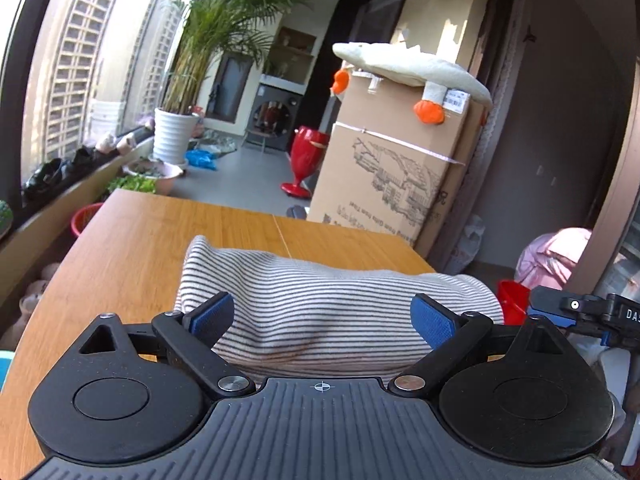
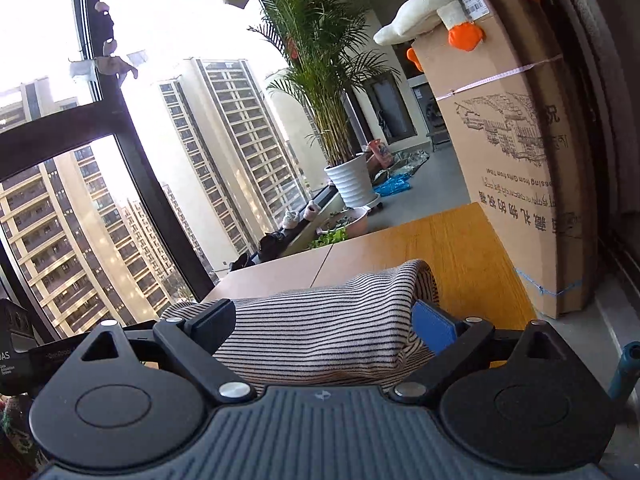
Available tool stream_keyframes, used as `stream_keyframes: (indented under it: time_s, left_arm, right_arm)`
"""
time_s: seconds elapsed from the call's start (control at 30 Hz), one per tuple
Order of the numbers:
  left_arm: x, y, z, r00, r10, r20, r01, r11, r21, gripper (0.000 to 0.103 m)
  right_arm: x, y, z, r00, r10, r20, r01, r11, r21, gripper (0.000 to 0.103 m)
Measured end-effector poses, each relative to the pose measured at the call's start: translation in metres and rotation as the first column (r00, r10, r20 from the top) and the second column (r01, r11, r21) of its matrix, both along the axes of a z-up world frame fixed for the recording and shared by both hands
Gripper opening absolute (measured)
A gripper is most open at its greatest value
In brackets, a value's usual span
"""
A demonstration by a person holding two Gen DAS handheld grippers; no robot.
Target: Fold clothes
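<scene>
Left claw (image 1: 322, 314) spread wide, striped shirt (image 1: 320, 304) bunched between fingers on table (image 1: 132, 232); right claw (image 2: 332, 320) likewise.

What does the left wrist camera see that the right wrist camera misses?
Only the left wrist view shows the red vase, a washing machine and a pink bundle. Only the right wrist view shows the tower blocks outside. Both show the striped garment bunched between open gripper fingers on the wooden table, the potted palm and the cardboard box topped with a plush goose.
</scene>
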State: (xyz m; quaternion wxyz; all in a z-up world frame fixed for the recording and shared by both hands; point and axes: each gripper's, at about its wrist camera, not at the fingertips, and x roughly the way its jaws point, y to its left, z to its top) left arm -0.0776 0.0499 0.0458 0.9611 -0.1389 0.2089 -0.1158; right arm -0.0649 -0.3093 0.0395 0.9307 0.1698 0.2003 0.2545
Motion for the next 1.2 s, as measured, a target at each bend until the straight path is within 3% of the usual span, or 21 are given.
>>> stream_keyframes:
  time_s: [0.07,0.13,0.23,0.3,0.4,0.53,0.67,0.93,1.1,1.2]
  left_arm:
    - [0.012,0.004,0.002,1.000,0.009,0.000,-0.009,1.000,-0.022,0.098]
    - [0.017,0.003,0.006,0.999,0.024,0.026,-0.024,1.000,0.002,0.098]
    - [0.019,-0.002,0.013,0.997,0.027,0.073,-0.031,0.998,0.055,0.100]
    - [0.024,-0.004,0.010,0.999,0.010,0.034,-0.012,0.998,0.062,0.100]
    - [0.033,-0.007,-0.014,0.996,-0.021,-0.092,0.027,0.998,0.059,0.100]
    - [0.039,-0.017,-0.033,0.996,-0.021,-0.084,0.032,0.991,0.133,0.101]
    - [0.058,-0.022,-0.034,0.997,-0.020,-0.076,0.032,0.988,0.152,0.103]
    - [0.091,-0.029,-0.036,0.997,-0.002,-0.073,0.017,0.978,0.207,0.103]
    - [0.086,-0.029,-0.036,0.998,0.015,-0.054,-0.003,0.977,0.213,0.103]
    - [0.084,-0.034,-0.036,0.998,0.043,-0.041,-0.032,0.969,0.246,0.103]
  right_arm:
    - [0.008,0.008,0.000,1.000,0.014,0.027,-0.013,1.000,-0.014,0.097]
    - [0.022,0.019,-0.003,0.999,0.015,0.048,-0.012,0.998,-0.055,0.098]
    - [0.039,0.023,-0.011,0.999,0.004,-0.034,-0.006,0.998,-0.055,0.098]
    - [0.045,0.020,-0.022,0.995,0.011,-0.100,-0.015,0.999,-0.032,0.099]
    - [0.042,0.022,-0.033,0.992,0.014,-0.129,-0.024,0.997,-0.078,0.099]
    - [0.045,0.036,-0.034,0.995,0.018,-0.099,-0.037,0.979,-0.200,0.100]
    - [0.064,0.053,-0.035,0.998,-0.003,-0.068,-0.017,0.954,-0.298,0.103]
    - [0.105,0.067,-0.036,0.998,-0.032,-0.057,0.011,0.939,-0.344,0.103]
    - [0.094,0.069,-0.034,0.999,-0.049,-0.004,0.044,0.931,-0.362,0.103]
    - [0.086,0.069,-0.033,0.992,-0.116,0.054,0.128,0.920,-0.371,0.103]
